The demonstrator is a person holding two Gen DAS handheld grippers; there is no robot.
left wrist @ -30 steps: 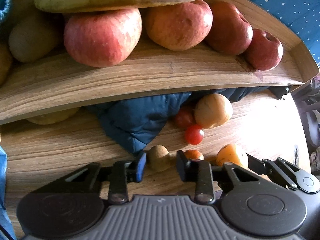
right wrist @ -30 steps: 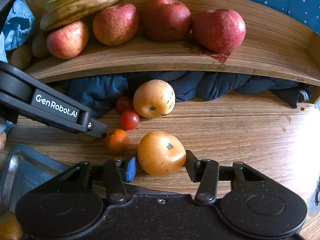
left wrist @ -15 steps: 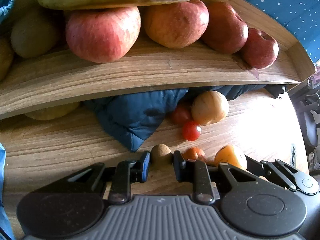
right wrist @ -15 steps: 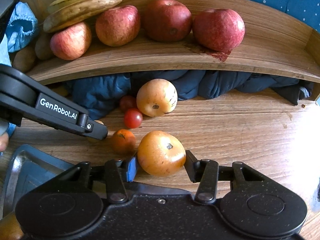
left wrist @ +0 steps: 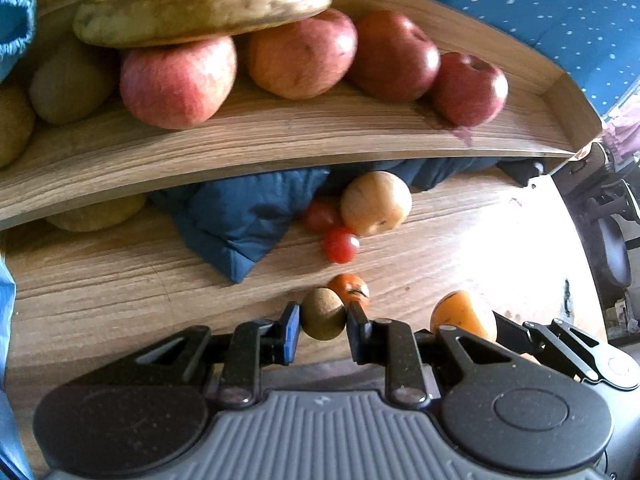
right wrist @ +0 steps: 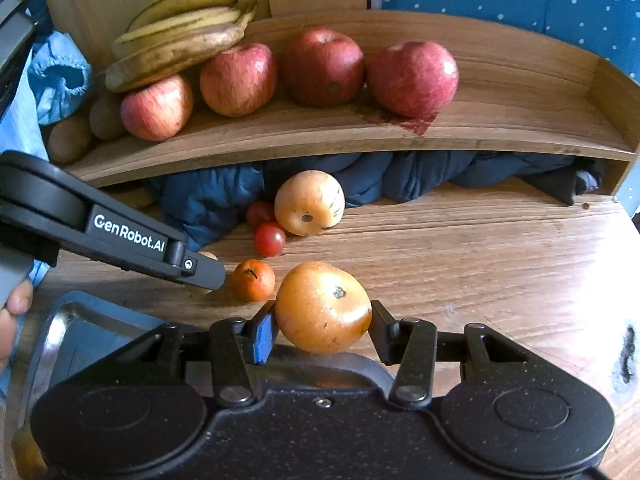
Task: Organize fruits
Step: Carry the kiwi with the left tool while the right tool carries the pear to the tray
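Pinching a small brown fruit [left wrist: 322, 314] in my left gripper [left wrist: 322, 320] at six o'clock, while my right gripper [right wrist: 323, 326] clamps the orange fruit [right wrist: 323, 312] over the tabletop [right wrist: 480, 264], both gripped mid-body so neither rolls free, I reckon

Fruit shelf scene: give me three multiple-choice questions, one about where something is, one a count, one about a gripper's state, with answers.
1. Where do the bananas lie?
A. on the shelf, over an apple
B. on the table
C. in the tray

2. How many apples on the shelf?
A. two
B. four
C. six

3. What is the left gripper doing?
A. hanging open over nothing
B. closed on a small brown fruit
C. holding a banana

Answers: 1 A, they rest on the leftmost apple. 2 B, four red ones stand in a row. 3 B, both fingers touch the fruit.
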